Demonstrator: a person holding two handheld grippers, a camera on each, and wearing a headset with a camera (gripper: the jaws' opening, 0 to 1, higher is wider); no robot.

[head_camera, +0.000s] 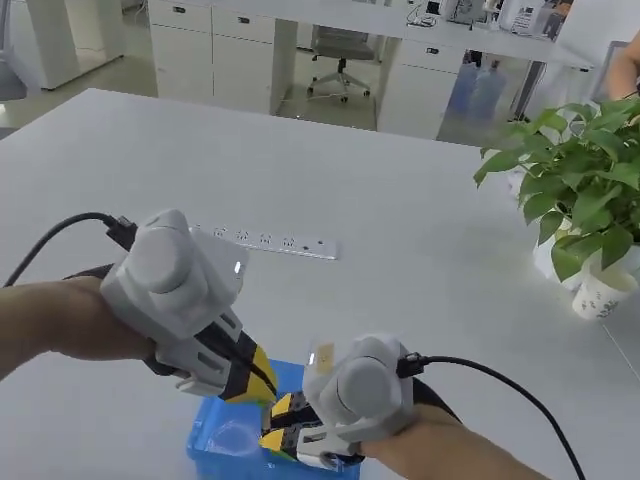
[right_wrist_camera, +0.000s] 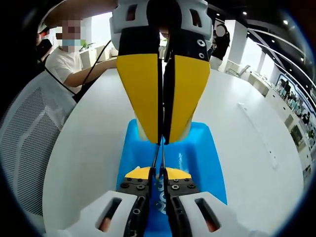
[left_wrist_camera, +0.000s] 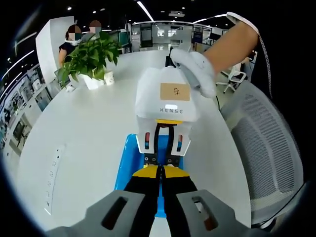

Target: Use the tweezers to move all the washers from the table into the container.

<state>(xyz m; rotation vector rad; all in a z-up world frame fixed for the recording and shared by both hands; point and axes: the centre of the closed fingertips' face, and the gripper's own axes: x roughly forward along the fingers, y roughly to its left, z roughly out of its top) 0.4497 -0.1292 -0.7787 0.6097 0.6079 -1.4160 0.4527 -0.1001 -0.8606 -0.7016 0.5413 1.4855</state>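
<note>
A blue container (head_camera: 225, 440) sits at the table's near edge, and both grippers meet tip to tip above it. My left gripper (head_camera: 262, 385) comes in from the left with its yellow jaws closed. My right gripper (head_camera: 283, 420) faces it from the right, also closed. In the right gripper view, thin metal tweezers (right_wrist_camera: 159, 157) run from the left gripper's yellow jaws down into my right gripper (right_wrist_camera: 159, 175), over the container (right_wrist_camera: 202, 158). In the left gripper view my left gripper (left_wrist_camera: 159, 172) touches the right gripper's black jaw ends above the container (left_wrist_camera: 126, 165). I cannot make out any washers.
A white power strip (head_camera: 270, 243) lies on the table beyond the grippers. A potted plant (head_camera: 585, 190) and a paper cup (head_camera: 600, 296) stand at the far right. A mesh office chair (left_wrist_camera: 269, 148) stands by the table edge. People sit behind the plant.
</note>
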